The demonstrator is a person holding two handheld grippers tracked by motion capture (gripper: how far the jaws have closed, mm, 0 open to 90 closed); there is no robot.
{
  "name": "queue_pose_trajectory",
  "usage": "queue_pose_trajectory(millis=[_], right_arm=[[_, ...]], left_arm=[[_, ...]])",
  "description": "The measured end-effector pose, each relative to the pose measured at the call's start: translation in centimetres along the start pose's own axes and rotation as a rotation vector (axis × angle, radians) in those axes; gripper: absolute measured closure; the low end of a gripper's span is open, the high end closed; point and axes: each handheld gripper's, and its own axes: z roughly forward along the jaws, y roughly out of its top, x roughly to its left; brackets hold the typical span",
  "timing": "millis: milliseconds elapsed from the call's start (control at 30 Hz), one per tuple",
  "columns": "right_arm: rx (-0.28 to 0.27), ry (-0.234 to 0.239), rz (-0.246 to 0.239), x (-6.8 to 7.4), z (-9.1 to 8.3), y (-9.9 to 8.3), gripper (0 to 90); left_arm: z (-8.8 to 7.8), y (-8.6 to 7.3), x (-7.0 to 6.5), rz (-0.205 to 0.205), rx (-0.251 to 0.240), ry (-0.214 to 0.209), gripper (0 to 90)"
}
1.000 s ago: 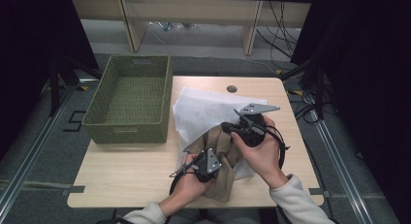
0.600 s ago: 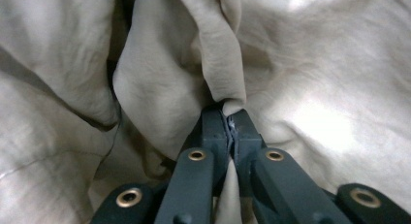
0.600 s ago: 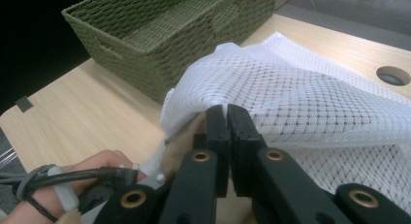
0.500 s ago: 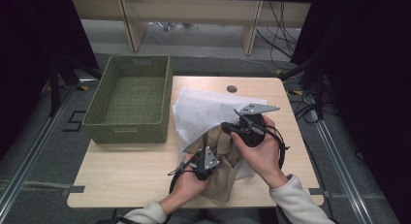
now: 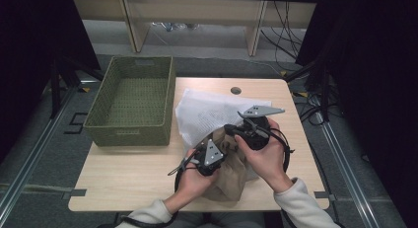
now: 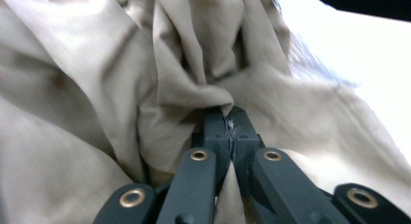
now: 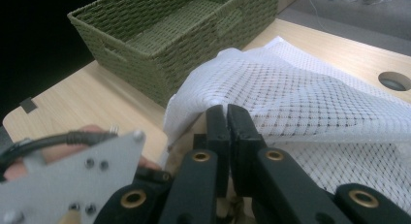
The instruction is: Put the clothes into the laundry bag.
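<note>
A green basket (image 5: 130,102) sits on the left side of the table (image 5: 123,183), ready to take things. It has nothing in it. Next to it, in the middle, lies a white net bag (image 5: 209,114). A tan cloth (image 5: 231,181) lies bunched at the bag's near end, close to the person.

The left gripper (image 6: 228,124) has just been closing and now pinches a fold of the tan cloth, so the cloth can be lifted. The right gripper (image 7: 227,120) is squeezed tight on the edge of the net bag. I think it holds the bag's mouth up so the cloth can go in or out.
</note>
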Motion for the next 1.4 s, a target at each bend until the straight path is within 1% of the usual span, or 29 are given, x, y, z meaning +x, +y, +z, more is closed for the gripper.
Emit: queue_pose_trajectory(millis=[33, 100, 167, 267, 300, 367, 400, 467, 500, 567, 600, 633, 733, 767, 833, 867, 933, 967, 1000, 1033, 1067, 1100, 1167, 1200, 1233, 1267, 1300, 1367, 1400], right_arm=[[0.000, 0.009, 0.007, 0.0, 0.0, 0.0, 89.5], [-0.009, 0.003, -0.016, 0.0, 0.0, 0.0, 89.5], [-0.012, 0.003, -0.002, 0.3, 0.0, 0.0, 89.5], [-0.008, 0.006, 0.001, 0.3, -0.1, 0.0, 89.6], [-0.015, 0.009, -0.009, 0.3, -0.1, 0.0, 89.6], [-0.026, 0.013, -0.021, 0.3, -0.2, 0.1, 89.6], [-0.029, 0.025, -0.010, 0.5, -0.4, 0.2, 89.6], [-0.047, 0.009, -0.025, 0.6, -0.8, 0.3, 89.6], [-0.059, 0.012, -0.028, 0.7, -0.9, 0.4, 89.6], [-0.064, 0.023, -0.008, 1.0, -1.2, 0.5, 89.6], [-0.082, 0.025, -0.021, 0.9, -1.2, 0.5, 89.6], [-0.081, 0.024, -0.033, 0.9, -1.4, 0.6, 89.6], [-0.089, 0.016, -0.039, 0.7, -1.3, 0.6, 89.6], [-0.085, 0.022, -0.028, 0.7, -1.2, 0.6, 89.6], [-0.057, 0.012, 0.000, 0.5, -0.9, 0.4, 89.6], [-0.052, 0.017, -0.005, 0.3, -0.7, 0.3, 89.5], [-0.041, 0.001, -0.004, 0.1, -0.3, 0.2, 89.5], [-0.030, 0.019, 0.008, 0.0, -0.2, 0.1, 89.6], [-0.031, -0.002, -0.008, -0.2, -0.2, 0.1, 89.5], [-0.034, 0.014, 0.003, -0.2, 0.0, 0.1, 89.6], [-0.029, 0.009, 0.003, -0.2, -0.1, 0.1, 89.6], [-0.026, -0.002, -0.002, -0.3, -0.2, 0.1, 89.5], [-0.026, 0.006, 0.009, -0.4, -0.2, 0.1, 89.5], [-0.029, -0.002, 0.001, -0.5, -0.2, 0.1, 89.5], [-0.021, 0.005, 0.021, -0.5, -0.3, 0.2, 89.5], [-0.024, 0.003, 0.012, -0.6, -0.2, 0.2, 89.5], [-0.031, -0.016, 0.003, -0.8, -0.2, 0.1, 89.5], [-0.019, -0.004, 0.026, -0.8, -0.2, 0.1, 89.5], [-0.021, -0.005, 0.018, -0.9, -0.2, 0.1, 89.5]], left_arm=[[0.0, 0.2, 0.2, 0.004, 0.000, 0.006, 88.8], [0.0, 0.7, 0.6, 0.014, -0.006, 0.020, 88.7], [0.2, 1.0, 0.9, 0.003, -0.021, 0.027, 88.7], [0.2, 1.5, 1.4, 0.000, -0.037, 0.041, 88.7], [0.0, 1.7, 1.6, -0.002, -0.043, 0.047, 88.7], [-0.3, 2.3, 2.0, -0.009, -0.067, 0.059, 88.8], [-0.5, 2.6, 2.2, -0.011, -0.074, 0.071, 88.8], [-1.1, 3.3, 2.6, -0.012, -0.101, 0.085, 88.8], [-1.4, 3.7, 2.8, -0.004, -0.116, 0.097, 88.8], [-1.9, 4.5, 3.1, 0.004, -0.138, 0.111, 88.8], [-2.1, 4.8, 3.2, 0.005, -0.149, 0.119, 88.8], [-2.2, 5.0, 3.3, 0.008, -0.155, 0.123, 88.8], [-1.8, 4.8, 3.4, 0.018, -0.140, 0.135, 88.7], [-1.5, 4.4, 3.3, 0.023, -0.127, 0.132, 88.6], [-0.5, 3.5, 3.2, 0.026, -0.093, 0.126, 88.2], [0.0, 3.1, 3.2, 0.023, -0.077, 0.118, 87.9], [0.7, 2.3, 3.2, 0.024, -0.059, 0.106, 87.0], [1.0, 2.0, 3.1, 0.025, -0.047, 0.096, 86.5], [1.2, 1.8, 2.9, 0.024, -0.033, 0.090, 85.7], [1.4, 1.6, 2.8, 0.030, -0.022, 0.076, 84.1], [1.4, 1.5, 2.7, 0.038, -0.022, 0.067, 82.7], [1.3, 1.4, 2.6, 0.027, -0.016, 0.065, 80.6], [1.0, 1.4, 2.5, 0.029, -0.012, 0.049, 74.5], [0.6, 1.4, 2.5, 0.040, -0.009, 0.041, 71.5], [0.3, 1.3, 2.4, 0.036, -0.014, 0.028, 67.2], [-0.1, 1.2, 2.3, 0.021, -0.012, 0.015, 62.1], [-0.6, 1.2, 2.2, 0.016, -0.009, 0.006, 56.9], [-1.7, 1.1, 2.0, 0.017, -0.025, 0.005, 48.7], [-2.4, 1.1, 1.9, 0.030, -0.024, 0.007, 44.8]])
